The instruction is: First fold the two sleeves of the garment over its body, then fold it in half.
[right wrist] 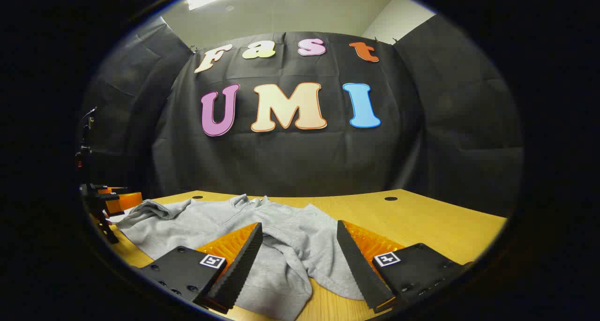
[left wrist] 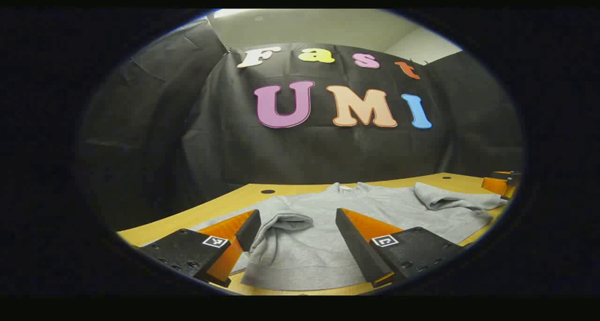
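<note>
A grey sweatshirt [left wrist: 323,227] lies spread on the table [right wrist: 422,222], neck toward the booth wall, both sleeves bunched over its body. Above its hem hang the left gripper [left wrist: 296,236] and right gripper [right wrist: 300,246], each wide and holding nothing.

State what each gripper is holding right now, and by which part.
Nothing is held. The left gripper and the right gripper both stand open above the grey sweatshirt, their fingers apart and pressing on no cloth.
</note>
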A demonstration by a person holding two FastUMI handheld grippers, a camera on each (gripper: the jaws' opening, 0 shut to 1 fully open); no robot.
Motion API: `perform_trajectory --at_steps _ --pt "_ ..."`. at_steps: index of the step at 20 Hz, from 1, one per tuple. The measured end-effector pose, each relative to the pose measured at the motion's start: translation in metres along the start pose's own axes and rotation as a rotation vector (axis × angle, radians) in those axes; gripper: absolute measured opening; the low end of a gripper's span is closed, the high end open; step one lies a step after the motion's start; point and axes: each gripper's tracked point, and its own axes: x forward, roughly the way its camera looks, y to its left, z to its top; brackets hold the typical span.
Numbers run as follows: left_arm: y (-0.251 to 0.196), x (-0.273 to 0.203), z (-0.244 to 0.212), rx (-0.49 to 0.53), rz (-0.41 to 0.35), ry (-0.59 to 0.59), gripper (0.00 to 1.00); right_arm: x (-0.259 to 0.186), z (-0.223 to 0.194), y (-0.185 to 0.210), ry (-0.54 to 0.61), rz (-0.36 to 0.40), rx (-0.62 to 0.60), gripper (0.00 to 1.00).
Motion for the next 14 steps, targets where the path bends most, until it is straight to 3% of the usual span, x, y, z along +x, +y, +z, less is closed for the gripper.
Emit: perform_trajectory --at_steps 14 --pt "0.0003 0.0002 0.0005 0.001 0.000 0.000 0.95 -0.0001 -0.0006 0.0001 0.000 0.000 0.000 0.99"
